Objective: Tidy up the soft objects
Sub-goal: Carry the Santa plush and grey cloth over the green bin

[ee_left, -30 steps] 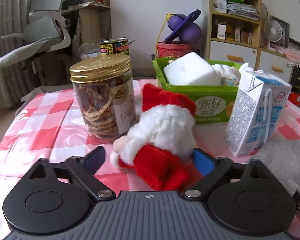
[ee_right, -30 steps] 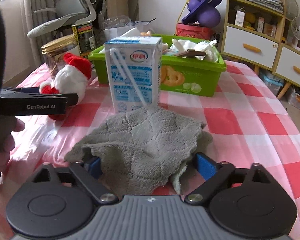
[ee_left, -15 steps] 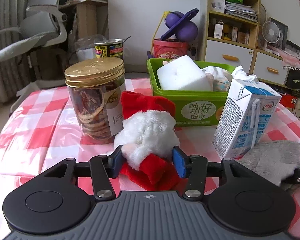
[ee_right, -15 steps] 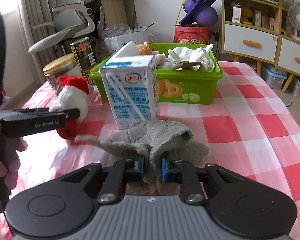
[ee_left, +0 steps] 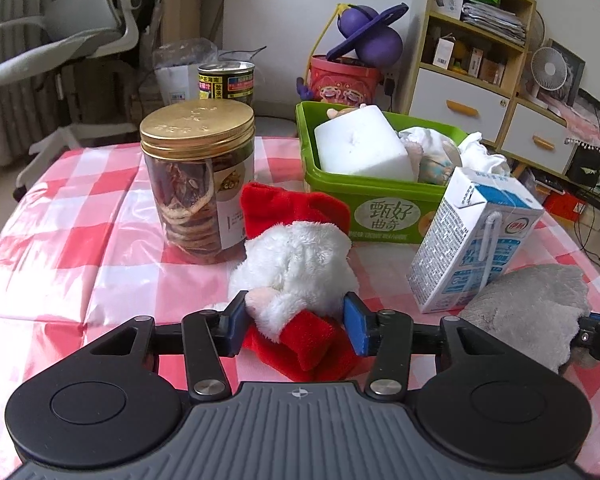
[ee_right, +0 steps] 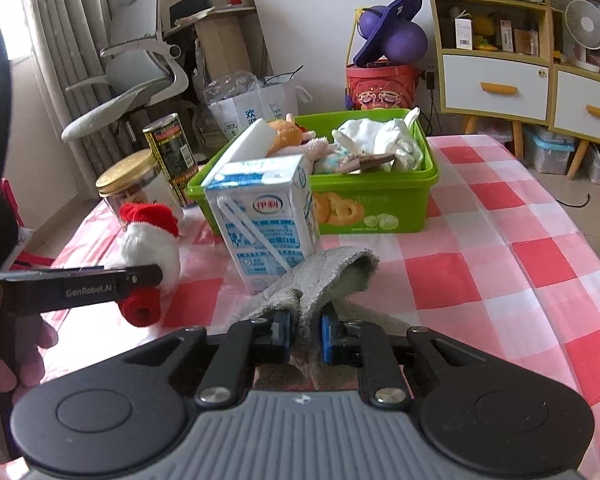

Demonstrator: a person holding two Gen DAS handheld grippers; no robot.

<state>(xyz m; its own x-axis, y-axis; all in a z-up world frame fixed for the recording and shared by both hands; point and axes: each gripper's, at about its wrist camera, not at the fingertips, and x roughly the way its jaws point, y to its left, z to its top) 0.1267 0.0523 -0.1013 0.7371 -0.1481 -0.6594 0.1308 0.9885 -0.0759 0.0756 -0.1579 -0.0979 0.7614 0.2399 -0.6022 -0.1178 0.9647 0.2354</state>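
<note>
My left gripper (ee_left: 296, 330) is shut on a red and white Santa plush (ee_left: 296, 256) and holds it just above the checked tablecloth; the plush also shows in the right wrist view (ee_right: 150, 240). My right gripper (ee_right: 305, 334) is shut on a grey towel (ee_right: 328, 276), lifted so it hangs from the jaws; the towel also shows in the left wrist view (ee_left: 528, 304). A green bin (ee_left: 384, 204) with a white foam block, cloths and soft toys stands behind both; the right wrist view shows its front wall (ee_right: 380, 204).
A milk carton (ee_left: 476, 240) stands between the towel and the bin, also in the right wrist view (ee_right: 266, 224). A gold-lidded jar (ee_left: 200, 176) and a tin can (ee_left: 226, 84) stand left of the bin. Chair, shelves and drawers lie beyond the table.
Both grippers closed: the left on the Santa plush, the right on the grey towel. Both have since lifted a little, and the towel has bunched up off the cloth.
</note>
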